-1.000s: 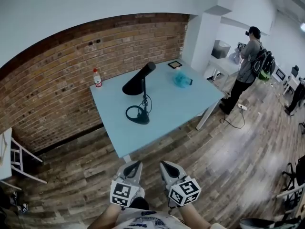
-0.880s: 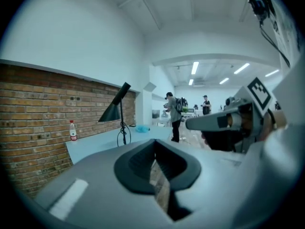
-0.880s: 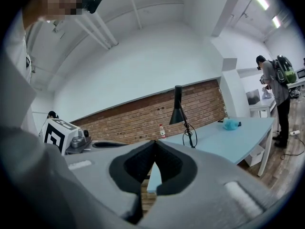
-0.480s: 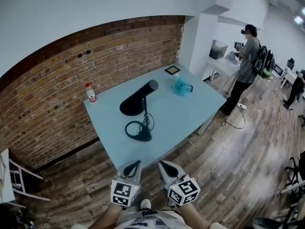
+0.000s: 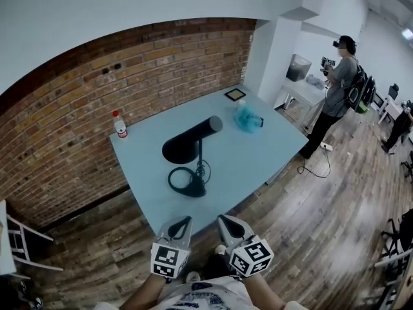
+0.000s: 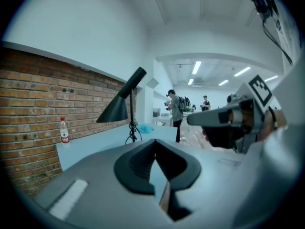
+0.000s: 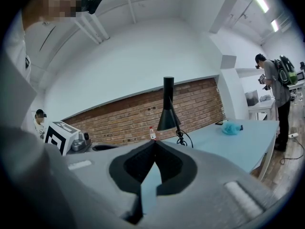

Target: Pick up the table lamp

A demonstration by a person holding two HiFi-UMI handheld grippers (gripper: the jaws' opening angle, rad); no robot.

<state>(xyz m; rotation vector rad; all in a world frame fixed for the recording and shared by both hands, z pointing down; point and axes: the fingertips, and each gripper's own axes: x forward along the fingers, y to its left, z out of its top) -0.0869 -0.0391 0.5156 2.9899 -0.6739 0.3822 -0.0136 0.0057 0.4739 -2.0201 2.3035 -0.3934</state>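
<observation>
Brick wall (image 5: pixel 77 128) behind, pale blue table (image 5: pixel 258 154) carrying the black table lamp (image 5: pixel 190 144); your left gripper (image 5: pixel 184 222) and right gripper (image 5: pixel 224 220) hover near its front edge, jaws closed, empty.

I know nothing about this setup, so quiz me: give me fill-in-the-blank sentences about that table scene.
The black table lamp stands on a light ____ table.
The bottle beside the ____ wall has a red cap.
The left hand-held gripper and the right hand-held gripper both hold ____.
Missing words: blue, brick, nothing.
</observation>
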